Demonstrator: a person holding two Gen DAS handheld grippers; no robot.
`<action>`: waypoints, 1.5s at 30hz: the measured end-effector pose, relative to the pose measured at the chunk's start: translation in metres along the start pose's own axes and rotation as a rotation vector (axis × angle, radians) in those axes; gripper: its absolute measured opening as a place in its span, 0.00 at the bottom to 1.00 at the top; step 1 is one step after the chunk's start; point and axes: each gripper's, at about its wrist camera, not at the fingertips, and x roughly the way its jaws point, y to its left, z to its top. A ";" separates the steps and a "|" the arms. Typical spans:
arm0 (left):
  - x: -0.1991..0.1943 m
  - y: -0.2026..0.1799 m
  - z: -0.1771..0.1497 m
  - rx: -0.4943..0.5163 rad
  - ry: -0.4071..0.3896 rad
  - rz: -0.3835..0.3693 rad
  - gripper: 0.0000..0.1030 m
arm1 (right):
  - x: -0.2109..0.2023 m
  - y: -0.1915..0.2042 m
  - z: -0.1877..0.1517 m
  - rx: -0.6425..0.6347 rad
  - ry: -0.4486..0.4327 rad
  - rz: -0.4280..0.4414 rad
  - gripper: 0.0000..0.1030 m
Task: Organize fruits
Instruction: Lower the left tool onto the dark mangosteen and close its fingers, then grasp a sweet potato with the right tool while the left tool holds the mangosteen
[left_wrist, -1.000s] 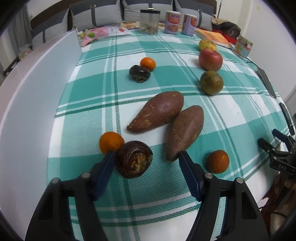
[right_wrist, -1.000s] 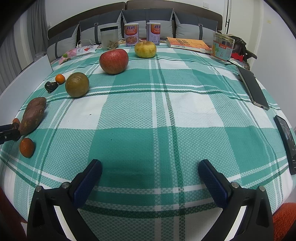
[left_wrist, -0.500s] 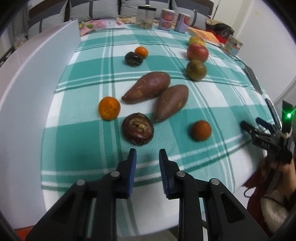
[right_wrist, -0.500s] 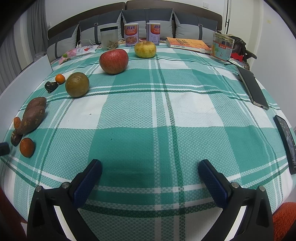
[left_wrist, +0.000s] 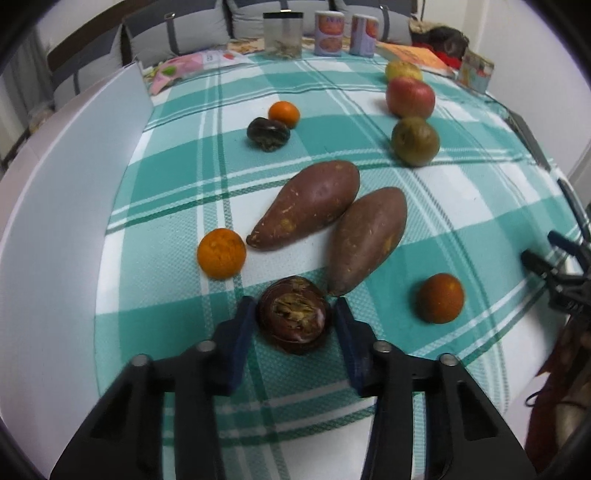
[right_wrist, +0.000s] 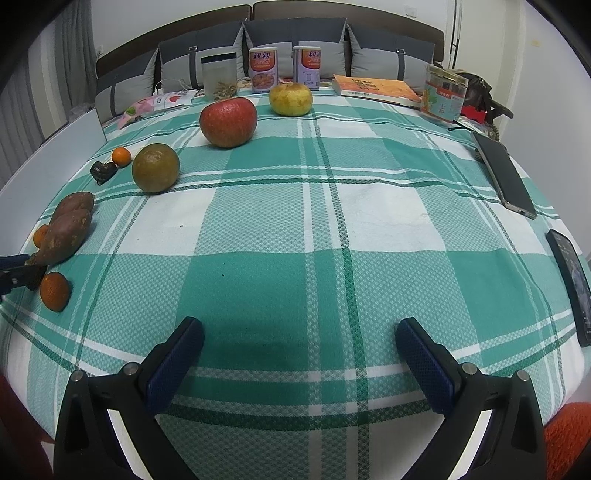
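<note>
My left gripper (left_wrist: 293, 319) has its blue pads on both sides of a dark brown mangosteen (left_wrist: 293, 319) that rests on the checked cloth; the pads look to touch it. Just beyond lie two sweet potatoes (left_wrist: 306, 203) (left_wrist: 365, 240), with small oranges to the left (left_wrist: 221, 253) and right (left_wrist: 440, 298). Farther back are a second mangosteen (left_wrist: 267, 133), a small orange (left_wrist: 283, 113), a green-brown fruit (right_wrist: 155, 168), a red apple (right_wrist: 228, 122) and a yellow fruit (right_wrist: 290, 98). My right gripper (right_wrist: 299, 350) is open and empty over the cloth's near edge.
A white board (left_wrist: 55, 206) stands along the left side of the table. Cans (right_wrist: 263, 70), a jar (right_wrist: 218, 75), a book (right_wrist: 375, 88) and a tin (right_wrist: 443, 96) stand at the back. Two phones (right_wrist: 504, 175) (right_wrist: 570, 280) lie at the right edge.
My left gripper pulled back and shut empty half a second ago, then opened and moved forward around the mangosteen. The right gripper has not moved.
</note>
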 end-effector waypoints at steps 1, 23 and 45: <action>-0.001 0.001 -0.001 -0.009 -0.006 -0.010 0.41 | 0.000 -0.001 0.005 -0.004 0.044 0.023 1.00; -0.040 0.046 -0.050 -0.245 -0.075 -0.070 0.41 | 0.056 0.190 0.115 0.031 0.458 0.356 0.54; -0.033 0.044 -0.044 -0.261 -0.061 -0.086 0.40 | 0.054 0.186 0.121 -0.075 0.423 0.404 0.40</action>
